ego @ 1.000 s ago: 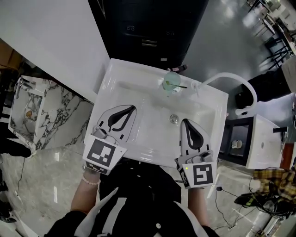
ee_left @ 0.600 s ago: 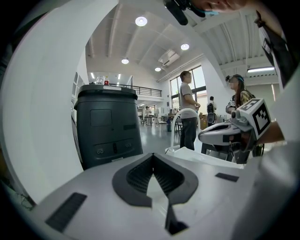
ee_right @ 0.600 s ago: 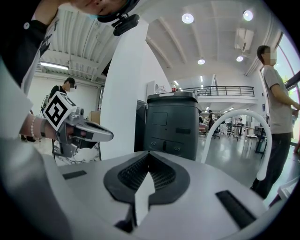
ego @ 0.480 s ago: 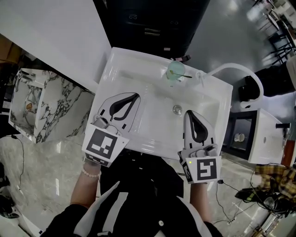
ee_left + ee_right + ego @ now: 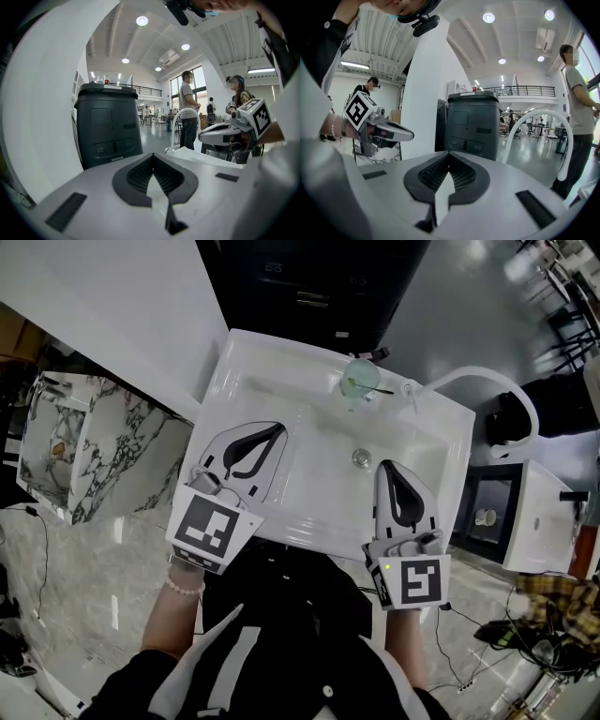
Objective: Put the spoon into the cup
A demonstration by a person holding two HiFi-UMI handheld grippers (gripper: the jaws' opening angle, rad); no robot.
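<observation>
- The sink (image 5: 309,479), a white basin, fills the middle of the head view, and everything below is placed from it.
- A dark cabinet (image 5: 309,287) stands just beyond the sink's far rim. Both gripper views look level across the sink at its front and at people standing in the hall behind, which the head view does not show.
- A white curved pipe (image 5: 487,381) arches off the sink's far right corner. The right gripper view catches it, but the left gripper view does not show it clearly.
- The left gripper (image 5: 278,429) hangs over the sink's near left side and the right gripper (image 5: 385,466) over its near right side. Each has its jaws pressed together with nothing between them.
- The cup (image 5: 357,382), pale green, sits at the sink's far rim, well apart from both grippers. Only the head view shows it.
- The spoon (image 5: 380,388) already stands in the cup, its dark handle sticking out to the right. The task looks done, so the sensible course is to keep both grippers on the sink's near side, since a bump could tip a cup perched on that rim.
</observation>
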